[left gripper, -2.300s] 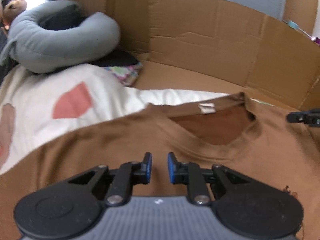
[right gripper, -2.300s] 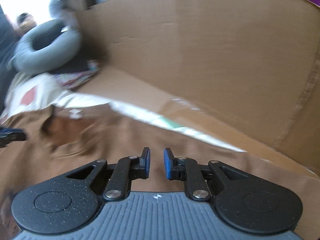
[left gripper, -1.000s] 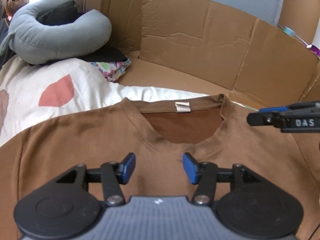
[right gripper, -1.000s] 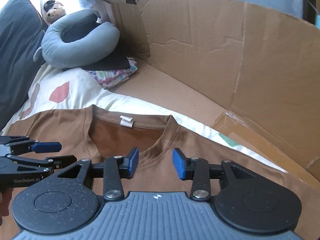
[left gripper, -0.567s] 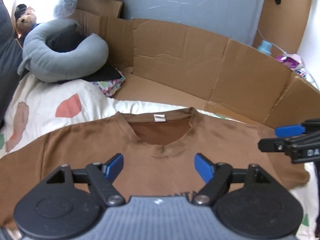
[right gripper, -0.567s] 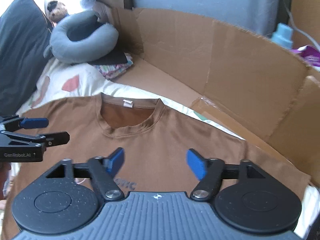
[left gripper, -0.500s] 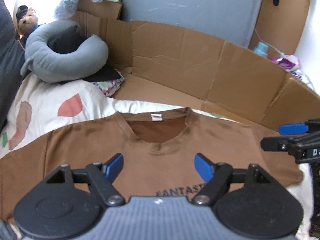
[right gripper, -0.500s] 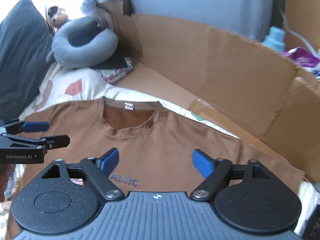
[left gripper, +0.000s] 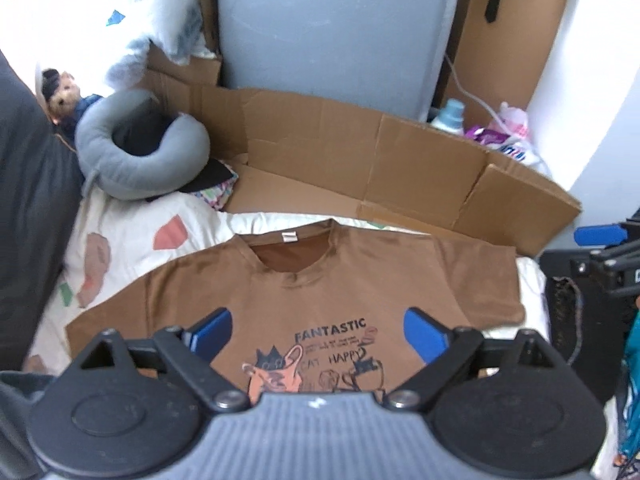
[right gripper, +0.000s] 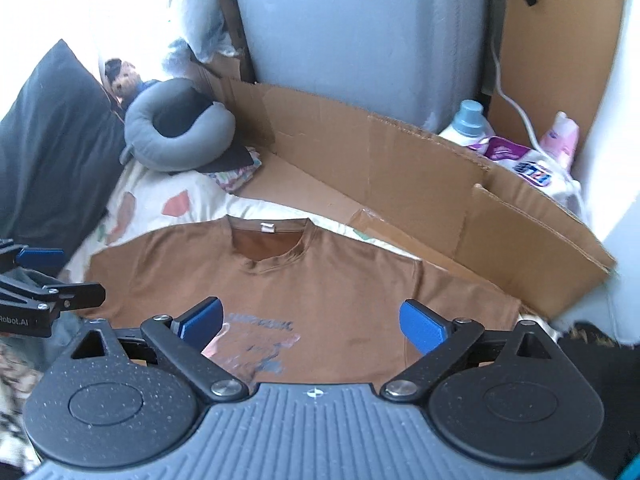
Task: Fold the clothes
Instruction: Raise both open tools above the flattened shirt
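Note:
A brown T-shirt [left gripper: 332, 292] [right gripper: 320, 280] lies flat and face up on the patterned bedsheet, collar toward the cardboard, both short sleeves spread out. Its chest print reads "FANTASTIC" over a cartoon. My left gripper [left gripper: 318, 330] hovers above the shirt's lower chest, open wide, nothing between its blue pads. My right gripper [right gripper: 310, 320] also hangs above the shirt, open and empty. The left gripper's tip [right gripper: 60, 296] shows at the left edge of the right wrist view, beside the left sleeve. The right gripper's tip [left gripper: 600, 236] shows past the right sleeve in the left wrist view.
A flattened cardboard wall [left gripper: 360, 160] stands along the far side of the bed. A grey U-shaped neck pillow [left gripper: 140, 152] and folded clothes [left gripper: 216, 192] sit at the back left, with a dark cushion [right gripper: 52, 140] beside them. Detergent bottles [right gripper: 468, 124] stand behind the cardboard.
Both grippers let go of the shirt near the collar, opened wide and pulled up and back. The whole shirt now lies spread flat in view.

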Demonstrator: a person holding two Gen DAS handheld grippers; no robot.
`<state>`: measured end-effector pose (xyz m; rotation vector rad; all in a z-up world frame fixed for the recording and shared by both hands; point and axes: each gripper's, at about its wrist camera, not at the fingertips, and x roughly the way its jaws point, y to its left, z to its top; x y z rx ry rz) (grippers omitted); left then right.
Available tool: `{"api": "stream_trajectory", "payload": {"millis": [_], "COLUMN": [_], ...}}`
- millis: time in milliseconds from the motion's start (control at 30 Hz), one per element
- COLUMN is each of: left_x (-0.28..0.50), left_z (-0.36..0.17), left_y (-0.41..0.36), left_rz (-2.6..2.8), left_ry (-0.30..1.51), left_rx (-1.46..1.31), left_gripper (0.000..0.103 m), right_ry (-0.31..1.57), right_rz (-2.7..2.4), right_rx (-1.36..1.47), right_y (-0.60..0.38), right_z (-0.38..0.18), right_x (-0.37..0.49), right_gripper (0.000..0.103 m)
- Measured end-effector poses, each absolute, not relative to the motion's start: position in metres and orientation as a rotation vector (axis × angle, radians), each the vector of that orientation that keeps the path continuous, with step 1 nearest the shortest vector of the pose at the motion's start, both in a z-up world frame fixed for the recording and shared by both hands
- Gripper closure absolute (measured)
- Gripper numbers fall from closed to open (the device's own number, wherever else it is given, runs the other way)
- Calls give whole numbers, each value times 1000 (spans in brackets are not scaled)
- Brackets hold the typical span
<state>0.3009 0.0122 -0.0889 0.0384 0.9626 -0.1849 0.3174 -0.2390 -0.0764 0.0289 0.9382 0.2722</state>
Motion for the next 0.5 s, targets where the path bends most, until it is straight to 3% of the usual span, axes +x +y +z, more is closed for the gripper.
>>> {"api": "stream_trajectory", "payload": {"millis": [500], "left_x": [222], "left_z": [12], "left_y": [10], "left_rz": [-169], "left_ry": [1074], "left_rx": [155], "left_gripper": [3], "right_ry": [927], "right_rz": [197], "right_rx": [190], "right_y": [-287], "right_z": [57], "right_x": [210], "right_gripper": [1]}}
